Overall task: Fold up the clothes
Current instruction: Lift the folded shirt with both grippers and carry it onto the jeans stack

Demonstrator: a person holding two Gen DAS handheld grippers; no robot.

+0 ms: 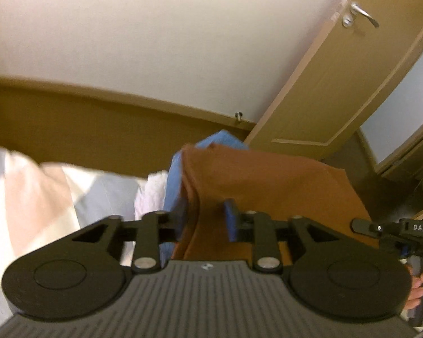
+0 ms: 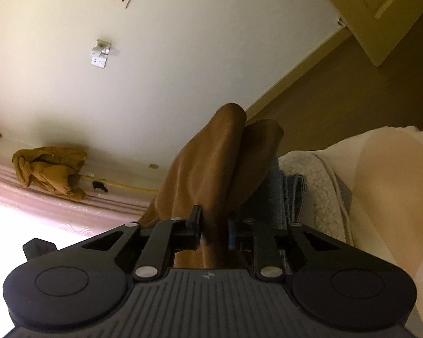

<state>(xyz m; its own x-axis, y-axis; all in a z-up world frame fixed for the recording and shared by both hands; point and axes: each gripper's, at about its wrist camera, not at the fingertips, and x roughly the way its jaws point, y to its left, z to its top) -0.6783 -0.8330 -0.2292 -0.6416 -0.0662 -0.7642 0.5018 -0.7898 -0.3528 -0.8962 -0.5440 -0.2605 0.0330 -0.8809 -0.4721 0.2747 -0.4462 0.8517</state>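
**Both grippers holding the brown garment**

Here the brown garment (image 1: 268,180) is hanging between the two tools, bunched into folds. The left gripper (image 1: 204,221) is standing at a narrow gap with the cloth running up between its blue pads (image 1: 230,219); whether the pads are actually pinching it I cannot tell, as the fabric is covering the inner faces. The right gripper (image 2: 214,225) is also standing narrow, with the same brown cloth (image 2: 220,152) rising straight out from between its fingers and folding over ahead of them.

Just beyond the left gripper's fingers a blue cloth (image 1: 174,180) is lying against a white fluffy towel (image 1: 152,191), with pale bedding (image 1: 42,191) off to its left. To its right the other tool (image 1: 394,229) is showing, gripped by a hand (image 1: 421,284). Ahead of the right gripper, to the left, a mustard jacket (image 2: 49,170) is slumping against the wall (image 2: 183,42). A door (image 1: 338,84) is standing open beyond the left gripper.
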